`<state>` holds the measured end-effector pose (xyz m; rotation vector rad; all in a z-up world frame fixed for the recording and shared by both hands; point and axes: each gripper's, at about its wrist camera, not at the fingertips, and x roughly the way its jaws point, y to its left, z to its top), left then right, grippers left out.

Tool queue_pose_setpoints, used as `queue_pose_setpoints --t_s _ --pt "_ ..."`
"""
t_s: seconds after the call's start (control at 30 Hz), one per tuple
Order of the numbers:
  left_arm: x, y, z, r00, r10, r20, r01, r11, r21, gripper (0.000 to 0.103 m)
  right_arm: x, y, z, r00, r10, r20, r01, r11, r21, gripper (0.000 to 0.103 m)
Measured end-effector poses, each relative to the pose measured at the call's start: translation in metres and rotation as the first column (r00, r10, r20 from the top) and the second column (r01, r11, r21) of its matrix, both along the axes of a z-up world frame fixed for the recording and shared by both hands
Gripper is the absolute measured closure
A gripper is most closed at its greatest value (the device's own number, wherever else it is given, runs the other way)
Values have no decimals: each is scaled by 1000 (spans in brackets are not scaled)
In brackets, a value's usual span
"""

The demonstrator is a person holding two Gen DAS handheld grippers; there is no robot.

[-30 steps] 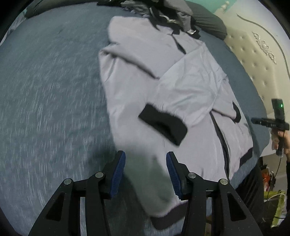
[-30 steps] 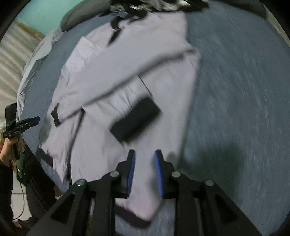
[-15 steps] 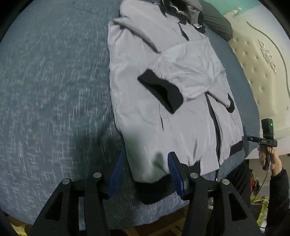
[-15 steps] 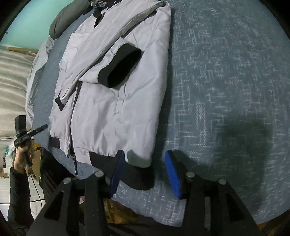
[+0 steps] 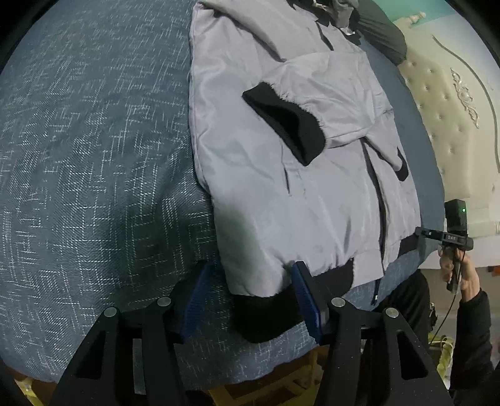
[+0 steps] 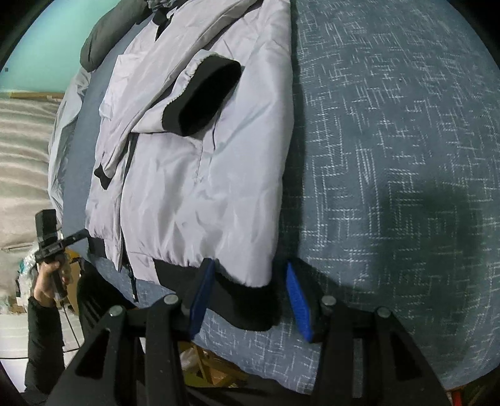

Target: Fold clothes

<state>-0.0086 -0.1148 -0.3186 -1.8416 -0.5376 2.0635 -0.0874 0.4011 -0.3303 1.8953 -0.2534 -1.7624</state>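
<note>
A pale lilac jacket [image 5: 281,193] [image 6: 203,187] lies flat on the bed, front up, both sleeves folded across its chest. One black cuff [image 5: 290,125] [image 6: 203,96] rests on top. My left gripper [image 5: 253,299] stands open astride one corner of the black hem band [image 5: 265,315], which lies between the blue pads without being pinched. My right gripper [image 6: 250,296] is open the same way over the opposite hem corner [image 6: 247,306]. Each view shows the person's other hand [image 5: 450,268] [image 6: 50,278] holding a gripper handle at the far corner.
A blue-grey woven bed cover [image 5: 93,187] [image 6: 390,156] spreads wide beside the jacket. The bed's front edge runs just below the hem. A cream tufted headboard [image 5: 447,109] and a dark pile of clothes [image 5: 381,28] lie beyond the collar.
Both grippers have dropped from over the jacket's middle down to its hem corners. The right jaws have widened, and the picture has gone from blurred to sharp.
</note>
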Motion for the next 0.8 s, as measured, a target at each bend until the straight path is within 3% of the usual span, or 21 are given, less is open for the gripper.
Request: queue_pose_setpoints --t_s 0.3,0.5,0.8 --pt "-4 0 -6 1000 13 -5 -13 999 42 47 -2 -10 -2 1000 7 -2 -7 1000 -6 56" --pt "-2 1 0 1000 3 -19 -2 998 65 67 1 -17 1 1000 20 -17 -20 1000 -11 57" --pt "-1 6 6 999 -17 -29 20 994 109 70 4 -15 0 1000 17 -14 -18 999 -28 61"
